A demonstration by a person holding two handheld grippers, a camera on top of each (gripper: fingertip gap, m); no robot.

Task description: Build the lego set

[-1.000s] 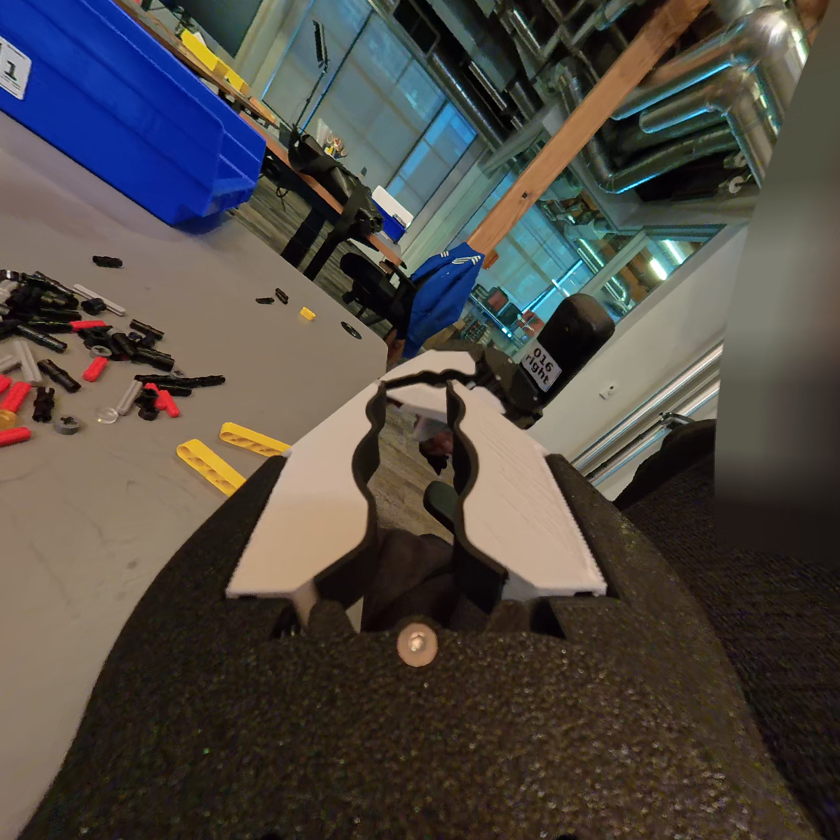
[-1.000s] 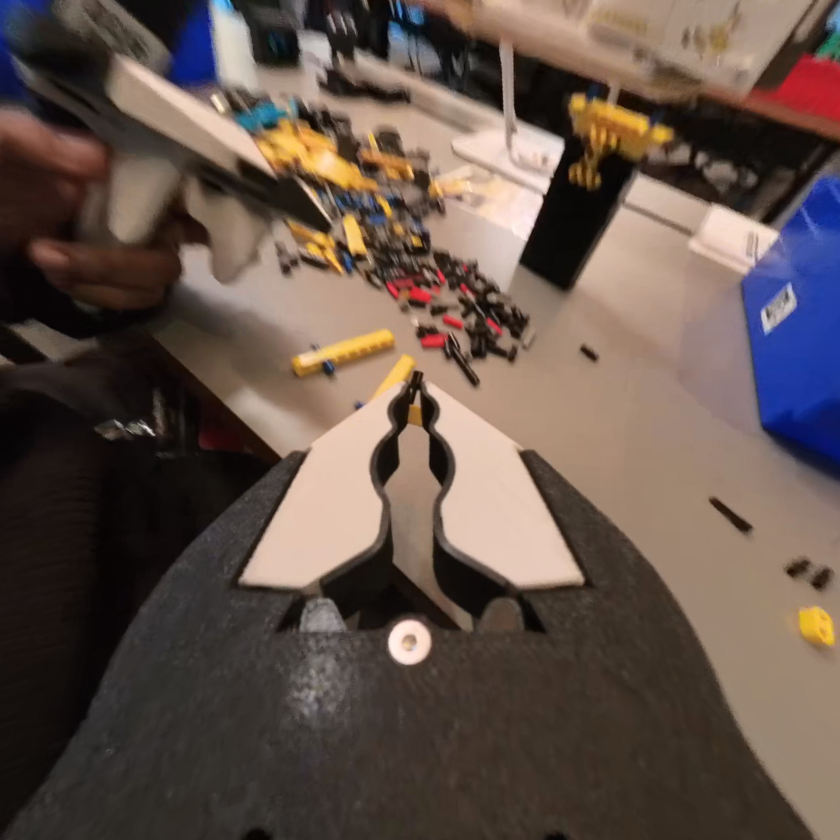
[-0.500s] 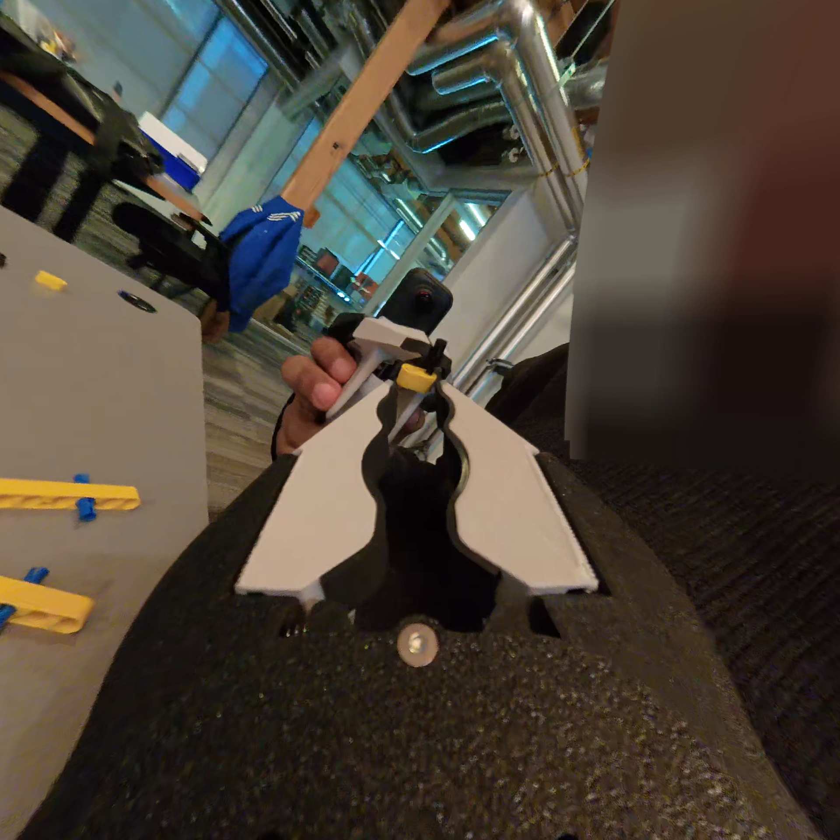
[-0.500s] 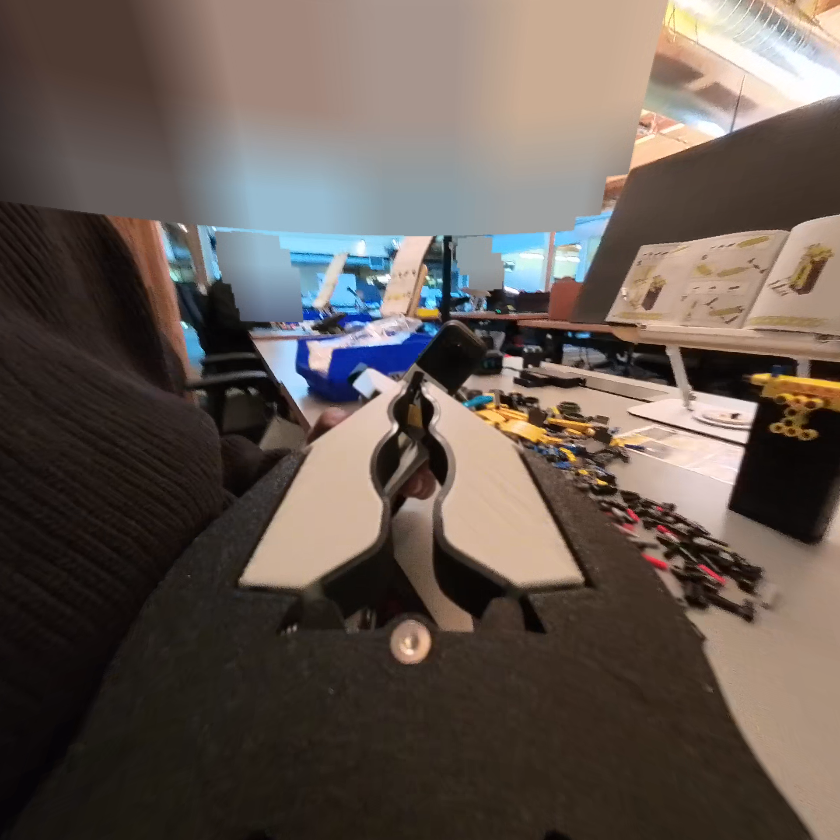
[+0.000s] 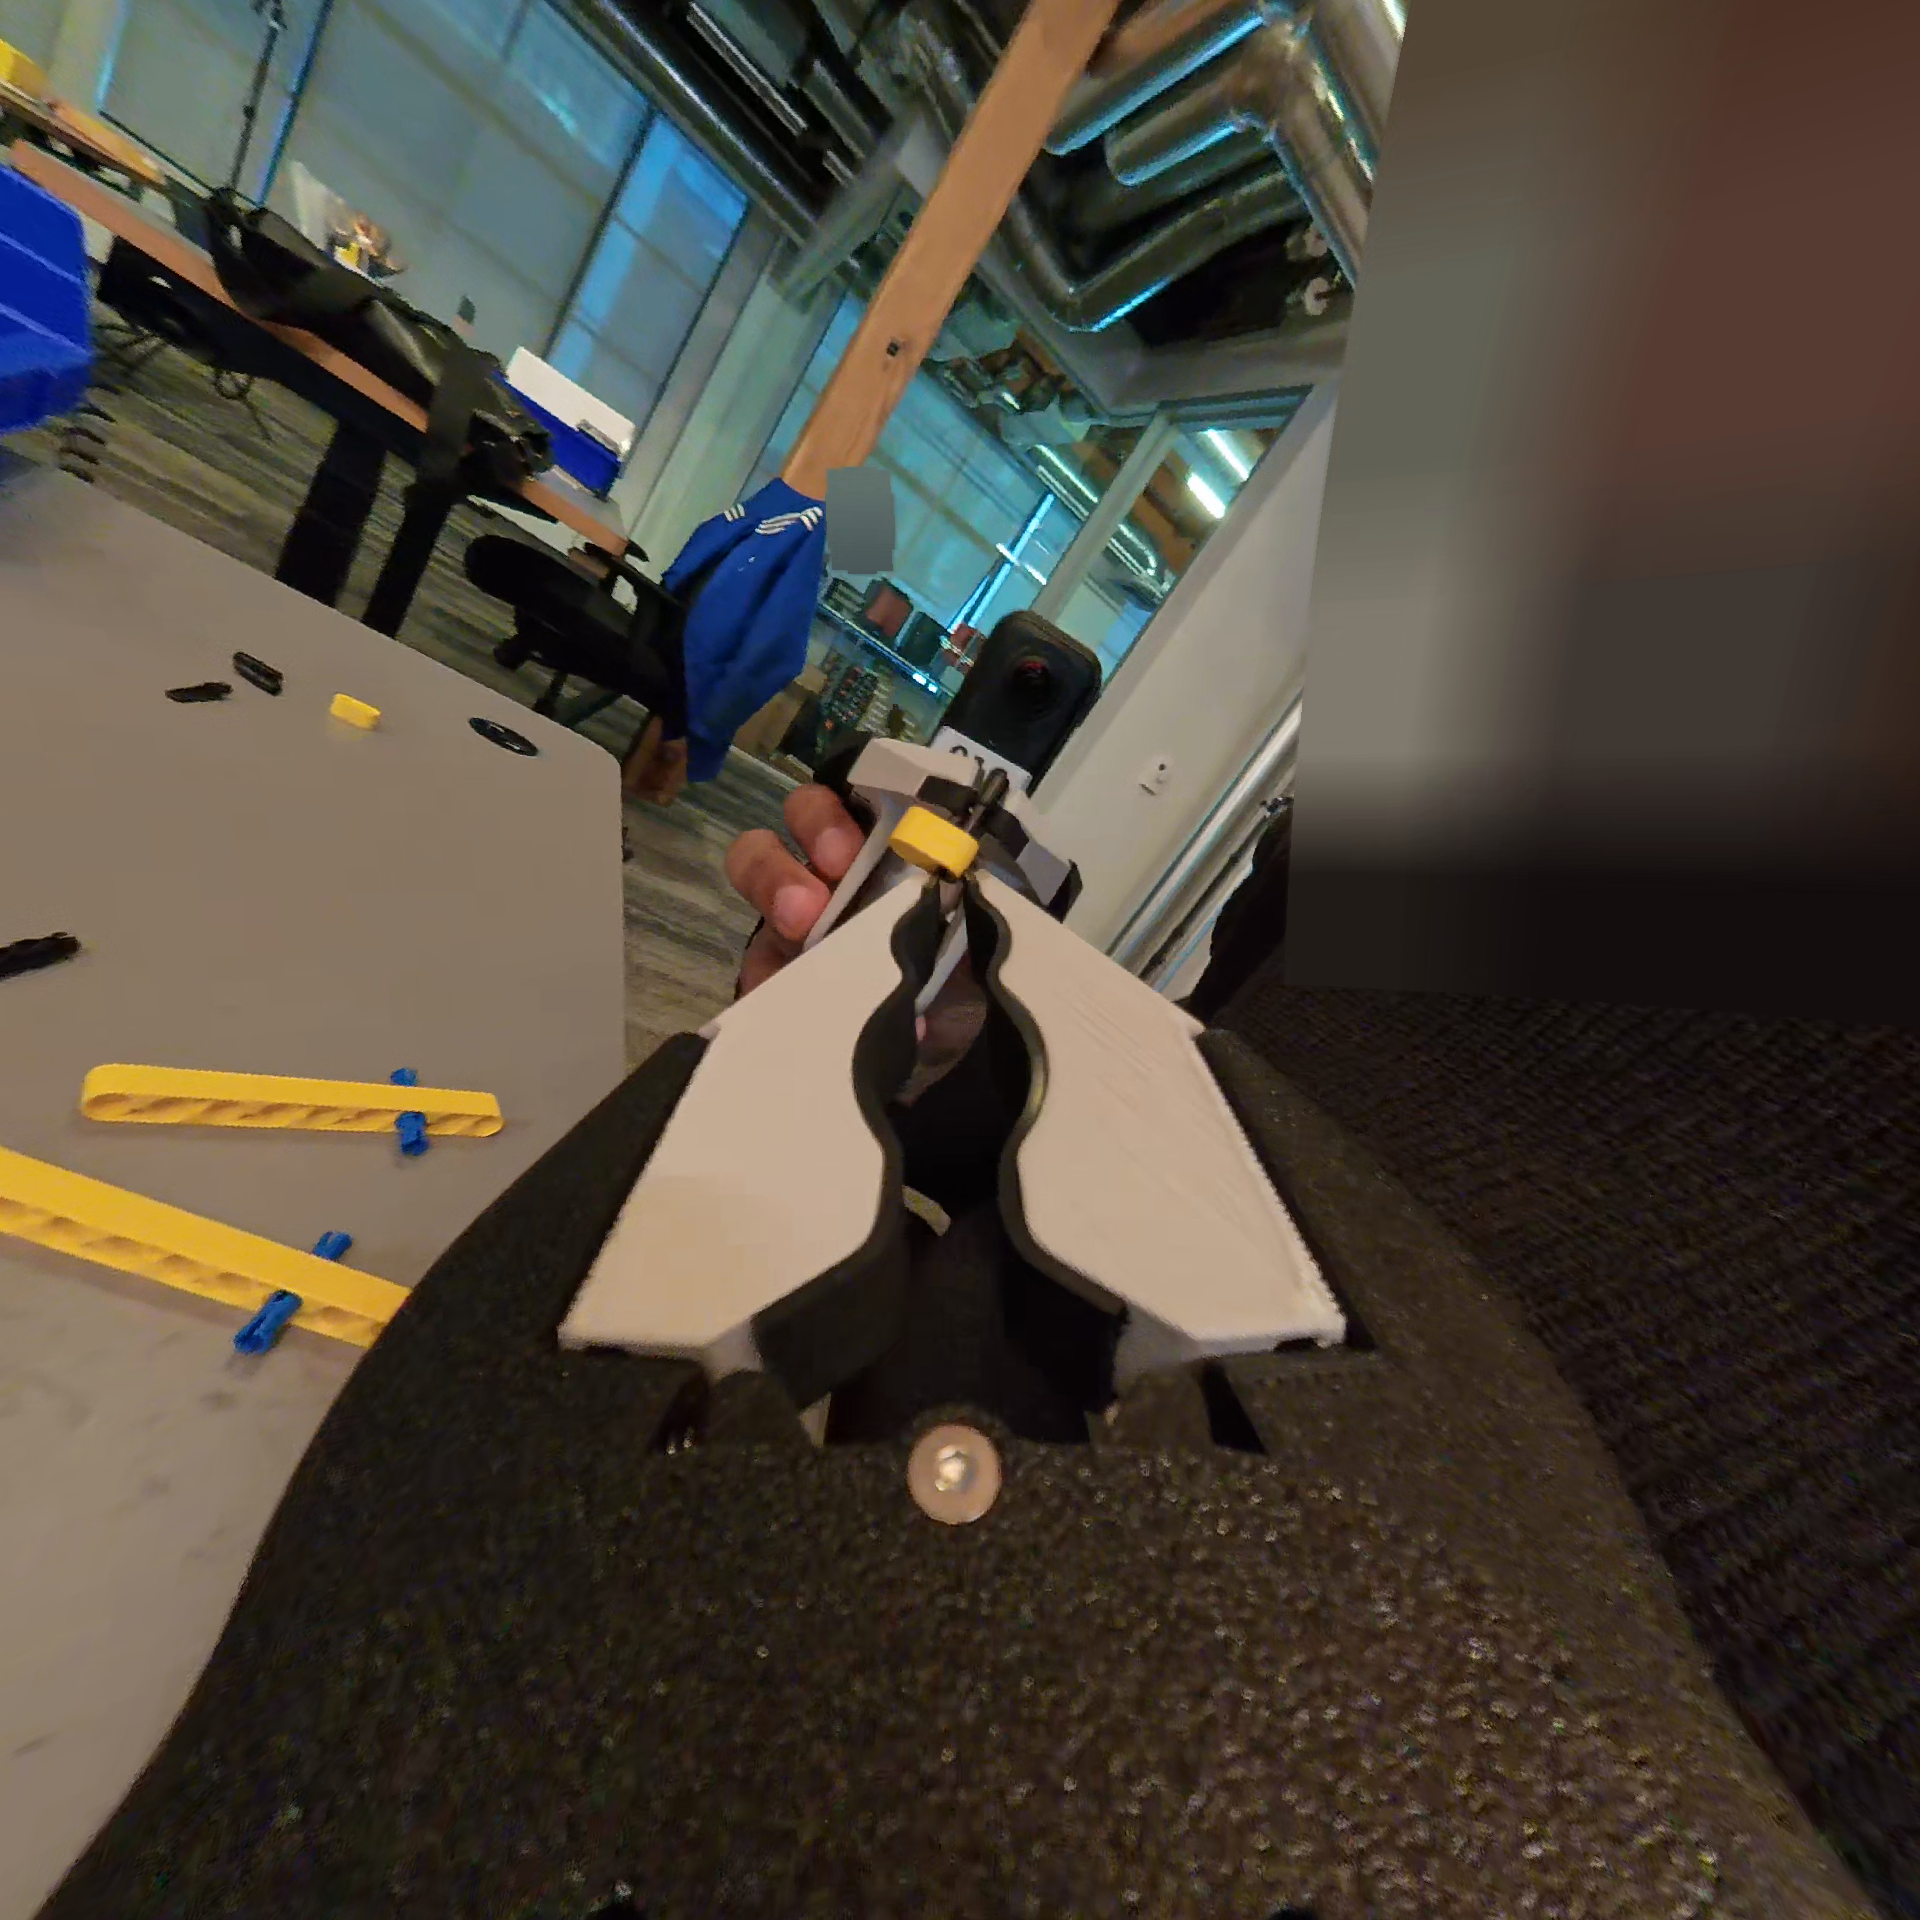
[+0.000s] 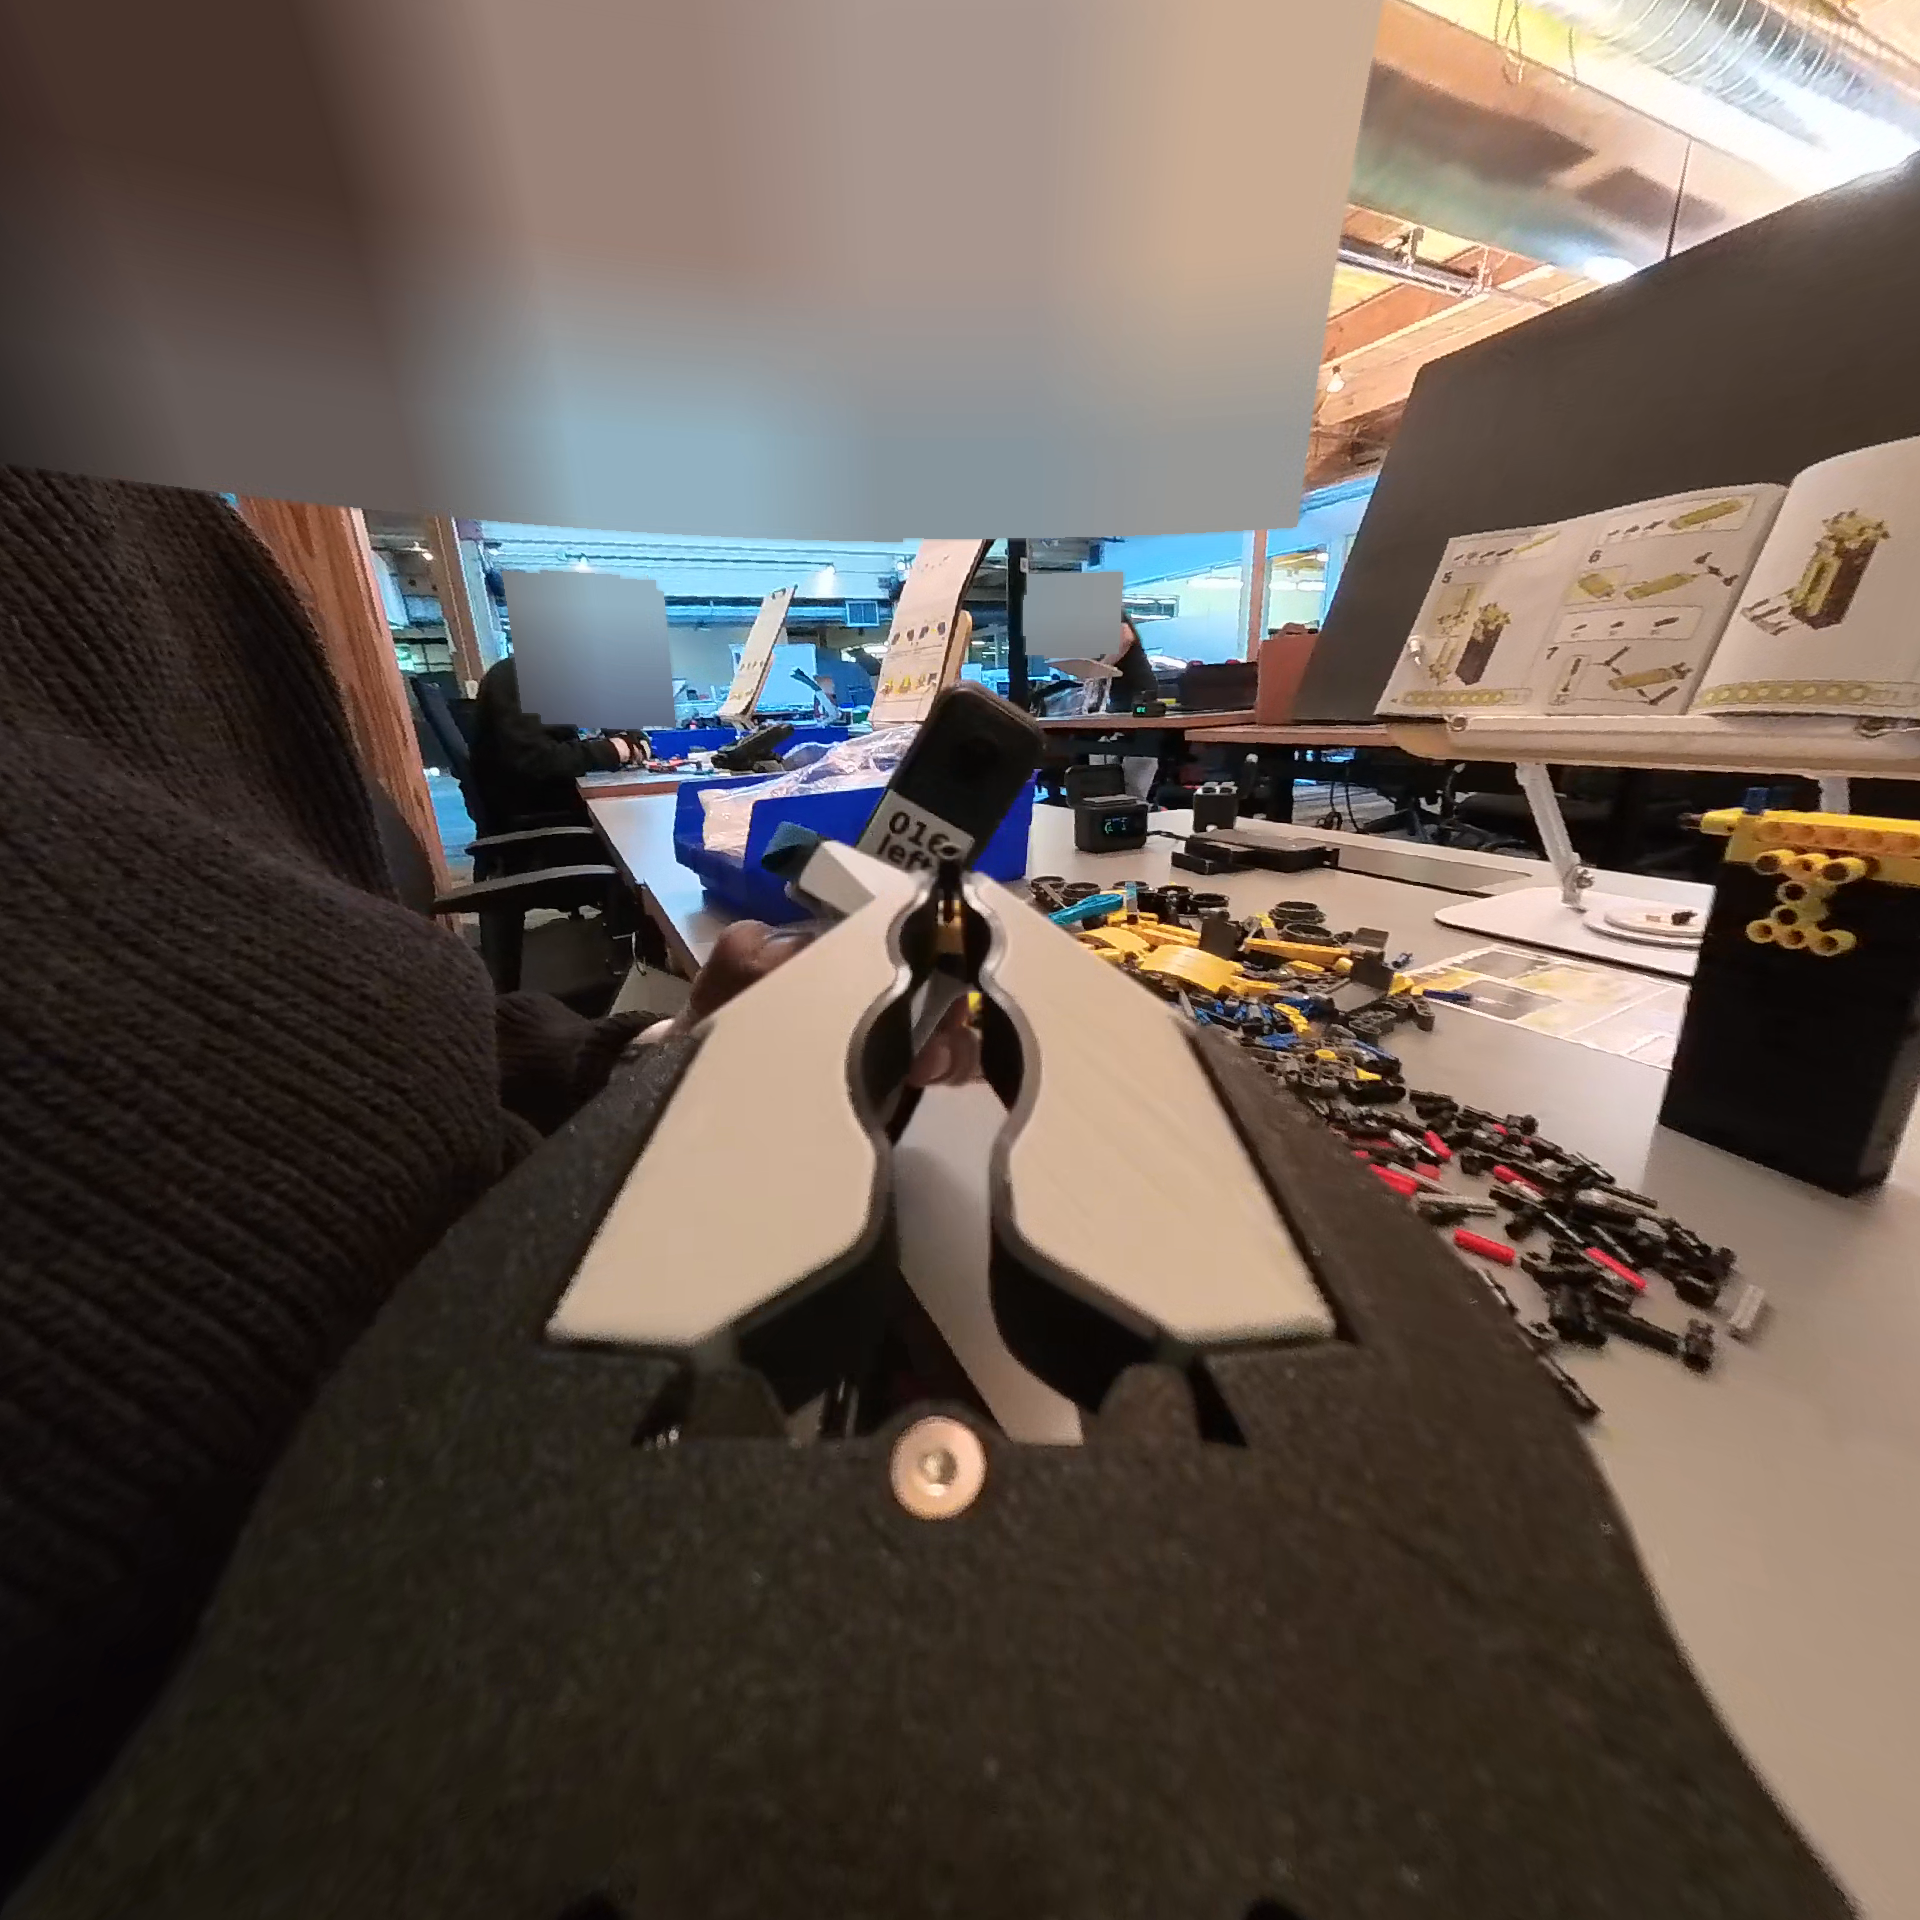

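Both grippers are held up off the grey table point(image 5: 260, 862), tip to tip in front of a person's dark sweater point(image 6: 208, 1039). My right gripper point(image 6: 951, 891) is shut on a small yellow piece point(image 6: 948, 932) with a black pin at its top. In the left wrist view that yellow piece point(image 5: 935, 840) sits at the right gripper's tips, under its black camera point(image 5: 1029, 681). My left gripper point(image 5: 943, 883) is closed, its tips pinching the piece's lower edge. A hand point(image 5: 795, 873) holds the right gripper.
Two yellow beams with blue pins point(image 5: 291, 1101) point(image 5: 187, 1257) lie near the table edge. A pile of black, red and yellow pieces point(image 6: 1507, 1174), a black box with a yellow assembly on top point(image 6: 1808, 1039), a booklet on a stand point(image 6: 1662, 613) and a blue bin point(image 6: 727, 862) are on the right. My left and right fingertips are right by each other.
Both grippers rose from the table and turned to face each other. The right one brought the yellow piece along. The left jaws went from open to closed at the piece.
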